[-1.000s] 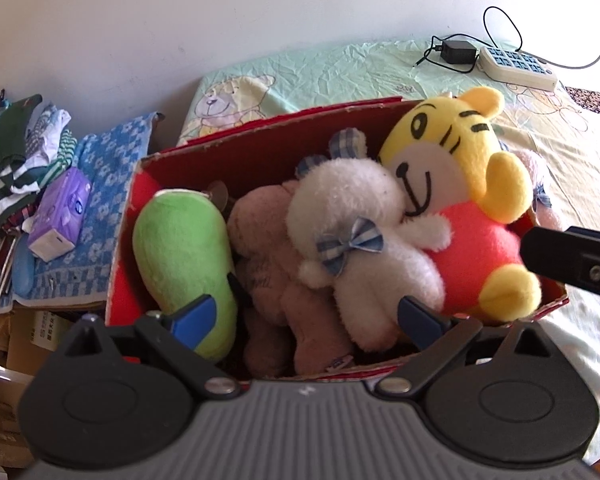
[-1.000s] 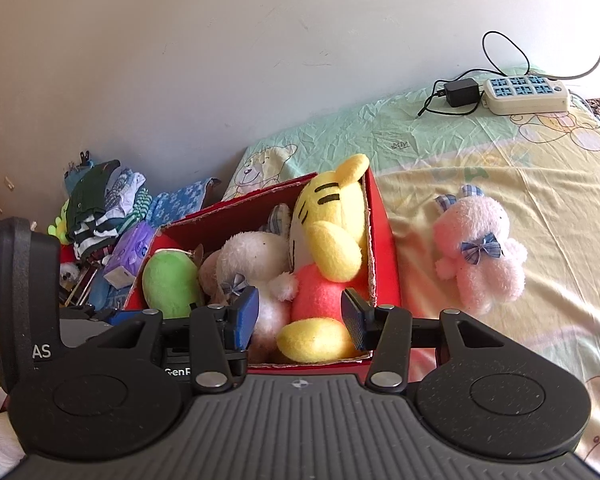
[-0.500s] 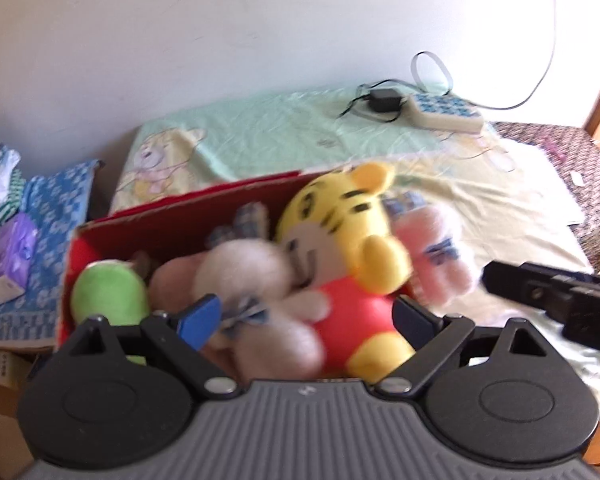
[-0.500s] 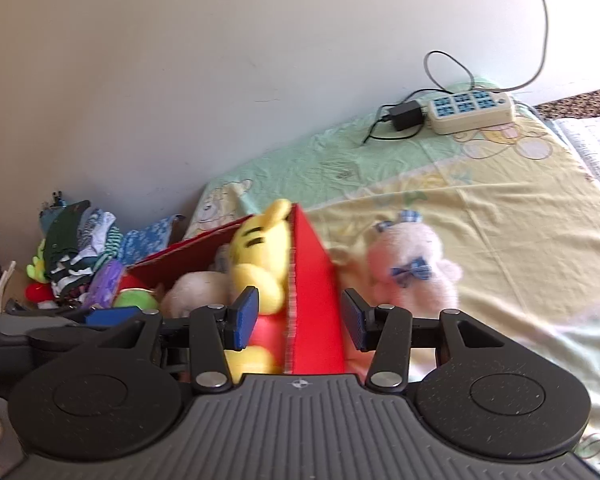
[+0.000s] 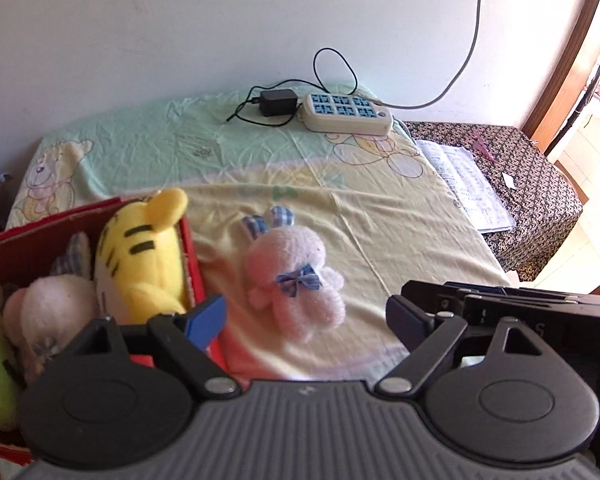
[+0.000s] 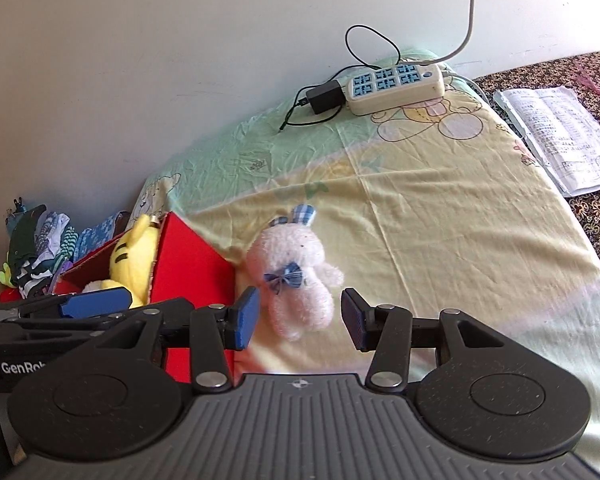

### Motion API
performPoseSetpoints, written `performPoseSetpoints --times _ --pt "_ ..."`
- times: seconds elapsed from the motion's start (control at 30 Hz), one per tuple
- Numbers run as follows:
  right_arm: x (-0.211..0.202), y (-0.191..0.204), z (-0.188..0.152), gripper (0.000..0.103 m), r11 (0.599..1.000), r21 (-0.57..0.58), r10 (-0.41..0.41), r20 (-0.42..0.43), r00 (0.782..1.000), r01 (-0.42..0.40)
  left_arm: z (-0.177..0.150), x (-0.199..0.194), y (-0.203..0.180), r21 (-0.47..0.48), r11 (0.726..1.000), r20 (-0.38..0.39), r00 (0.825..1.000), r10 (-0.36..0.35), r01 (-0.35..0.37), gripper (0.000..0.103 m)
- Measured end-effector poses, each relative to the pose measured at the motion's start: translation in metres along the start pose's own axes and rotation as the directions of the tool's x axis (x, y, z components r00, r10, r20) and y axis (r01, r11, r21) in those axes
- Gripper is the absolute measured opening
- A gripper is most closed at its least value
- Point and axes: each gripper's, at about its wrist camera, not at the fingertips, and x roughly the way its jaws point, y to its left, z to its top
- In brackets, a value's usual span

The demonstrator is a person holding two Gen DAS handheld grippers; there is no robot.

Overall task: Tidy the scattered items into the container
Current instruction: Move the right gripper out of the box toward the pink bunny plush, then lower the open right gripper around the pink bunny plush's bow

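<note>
Yellow-green cotton, printed with cartoon bears, covers the bed (image 6: 440,216) that carries everything; its sheet lies mostly bare, which suggests the tidying is nearly done; a power strip (image 6: 396,84) with its black adapter (image 6: 326,96) sits up by the wall, well apart from the toys and probably no part of the job. Next in size, the red cardboard box (image 6: 188,256) stands at the bed's left side, open-topped and already packed; the yellow tiger plush (image 5: 144,256) leans against its right wall with a pale plush (image 5: 48,308) beside it, likely stacked upright so that more will fit. One toy is left out: the pink rabbit plush (image 6: 296,276) lies on its back on the sheet just beside the box's right wall, checked ears toward the wall, blue bow up.

Seen from the right wrist, the right gripper (image 6: 300,316) has its jaws moderately apart and empty, set either side of the rabbit's legs in the picture but short of it and not touching; it looks lined up for the pick. The left gripper (image 5: 304,320) points at the same toy from the box side; its jaws are closing, nothing lies between them, and the rabbit sits ahead of the gap.
</note>
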Motion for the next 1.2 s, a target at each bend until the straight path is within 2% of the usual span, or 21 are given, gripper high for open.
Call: performPoseSetpoints --times 0.3,0.47,0.7,0.83,1.1,1.2 --pt "0.015 -0.06 0.02 0.049 0.999 0.043 0.031 -0.061 0.998 -0.029 -0.002 0.057 -0.03 -0.061 0.998 -0.08 0.997 0.009 -0.014 0.087" --pt "0.027 -0.078 0.028 0.049 0.997 0.054 0.066 -0.096 0.993 -0.061 -0.006 0.081 -0.039 -0.079 0.997 -0.112 0.994 0.016 -0.024 0.087" --pt "0.046 -0.079 0.038 0.049 0.992 0.03 0.123 -0.141 0.982 -0.12 -0.011 0.107 -0.043 -0.074 0.995 -0.147 0.988 0.054 -0.066 0.087" --pt "0.062 -0.074 0.041 0.05 0.988 0.006 0.156 -0.181 0.971 -0.157 -0.015 0.119 -0.034 -0.106 0.992 -0.161 0.985 0.056 -0.074 0.09" --pt "0.108 -0.062 0.05 0.05 0.975 -0.023 0.208 -0.275 0.939 -0.222 -0.02 0.142 -0.018 -0.14 0.987 -0.159 0.985 0.062 -0.085 0.095" --pt "0.124 -0.059 0.054 0.052 0.968 -0.027 0.232 -0.298 0.926 -0.251 -0.02 0.147 -0.007 -0.181 0.981 -0.152 0.987 0.046 -0.074 0.097"
